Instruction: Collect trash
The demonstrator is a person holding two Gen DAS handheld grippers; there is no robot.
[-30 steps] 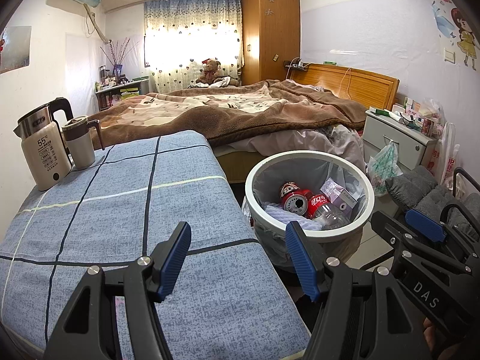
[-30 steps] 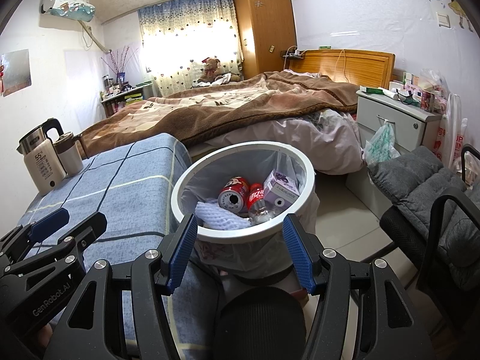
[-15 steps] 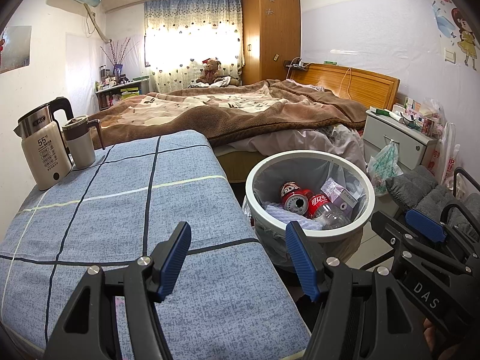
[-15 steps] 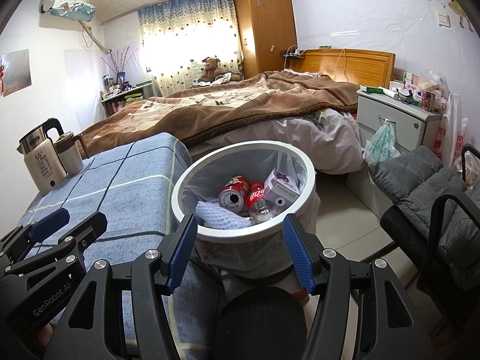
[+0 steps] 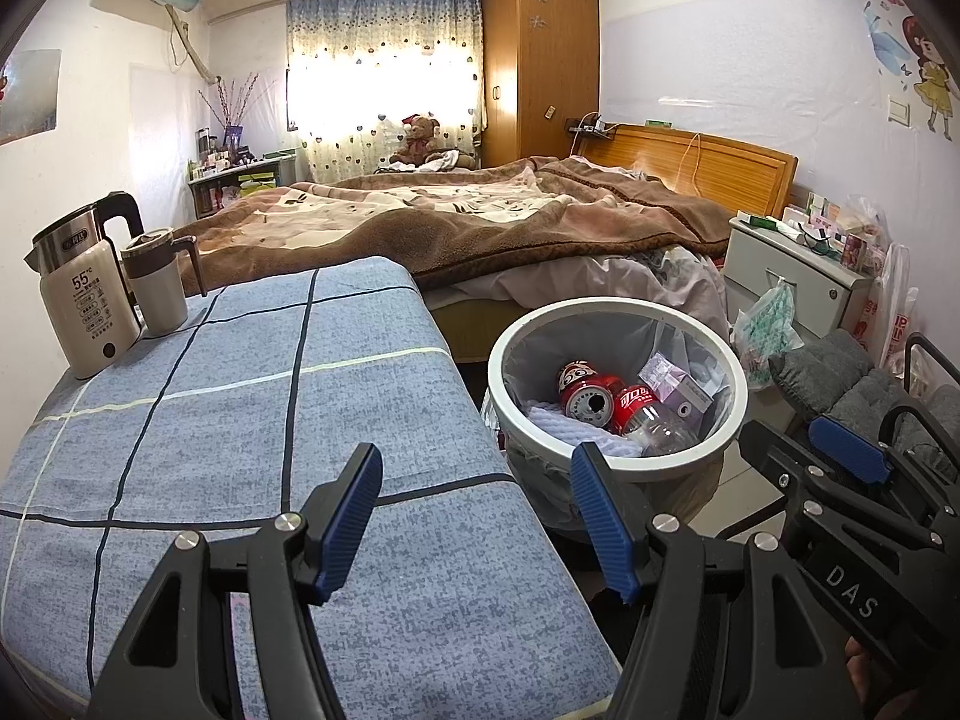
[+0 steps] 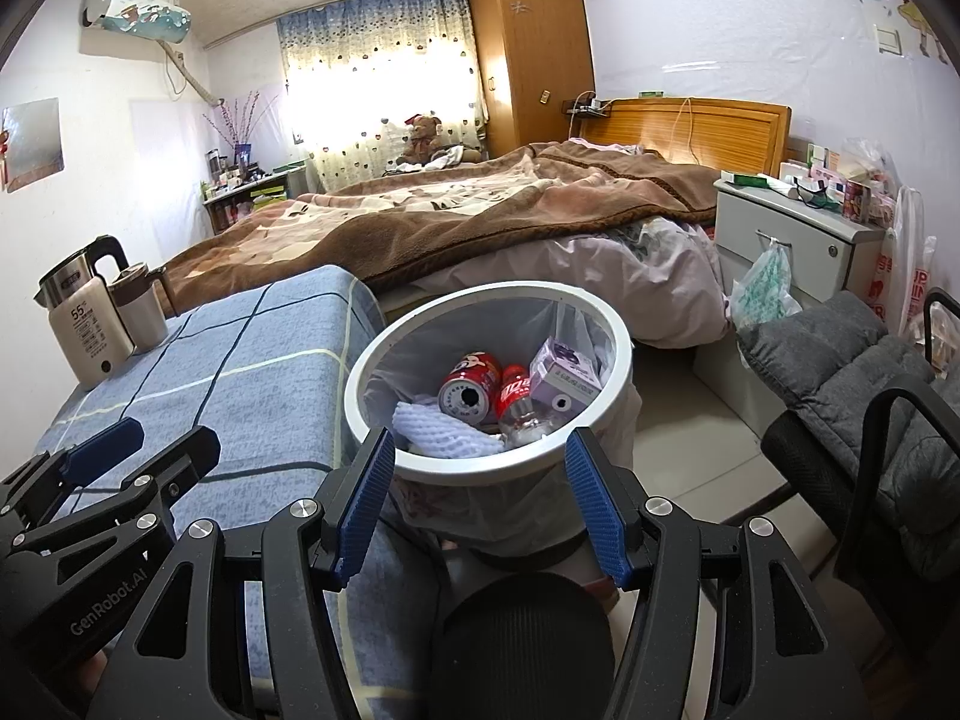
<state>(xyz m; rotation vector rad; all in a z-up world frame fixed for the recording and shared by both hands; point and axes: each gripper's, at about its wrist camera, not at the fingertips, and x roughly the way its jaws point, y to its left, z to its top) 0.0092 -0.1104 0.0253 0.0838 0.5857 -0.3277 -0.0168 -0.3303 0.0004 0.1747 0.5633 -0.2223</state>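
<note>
Round white bin (image 6: 600, 324), crumpled red can (image 6: 468, 387) inside.

Black gripper frames, silver screws, ribbed blue fingers (image 5: 354, 519); white "DAS" and "GenRobot.AI" lettering

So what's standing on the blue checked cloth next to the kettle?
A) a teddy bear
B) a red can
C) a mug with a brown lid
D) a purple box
C: a grey mug with a brown lid stands beside the cream electric kettle on the blue checked cloth; the can and box lie in the white round bin.
</note>
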